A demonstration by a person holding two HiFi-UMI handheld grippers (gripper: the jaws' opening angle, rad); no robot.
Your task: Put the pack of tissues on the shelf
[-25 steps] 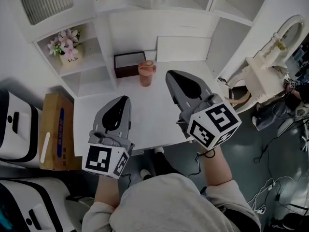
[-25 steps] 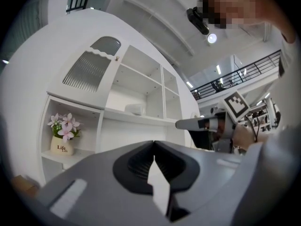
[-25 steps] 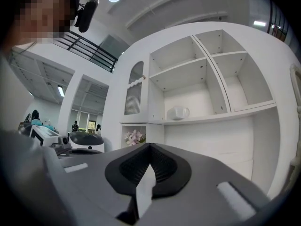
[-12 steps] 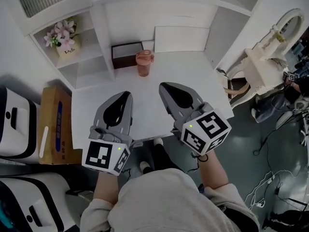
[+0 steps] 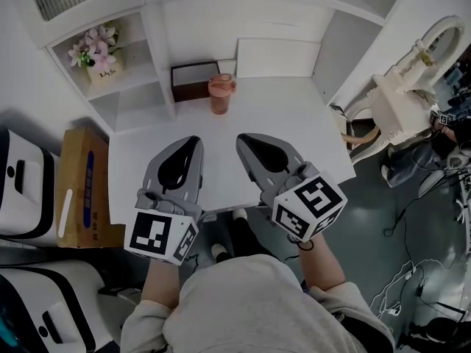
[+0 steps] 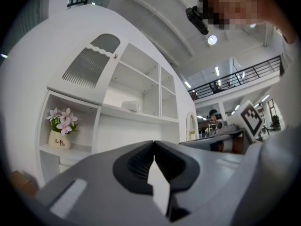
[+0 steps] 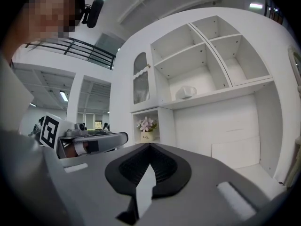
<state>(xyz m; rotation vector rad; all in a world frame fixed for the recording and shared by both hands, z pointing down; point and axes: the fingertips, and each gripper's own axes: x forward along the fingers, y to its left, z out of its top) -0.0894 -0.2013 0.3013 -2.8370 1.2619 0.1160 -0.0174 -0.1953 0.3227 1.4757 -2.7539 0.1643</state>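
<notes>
Up on the white cabinet's open shelf [image 6: 141,115] lies a soft, rounded white pack of tissues [image 6: 130,106]. Over the smooth white desk [image 5: 309,123], left gripper [image 5: 193,139] and right gripper [image 5: 241,137], grey with ribbed dark pads, are both pinched shut and hold nothing.

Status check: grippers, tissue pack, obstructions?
Left gripper and right gripper shut, empty, over the desk. Pack of tissues lying on the upper shelf. Pink cup at desk's back, not in the way.
</notes>
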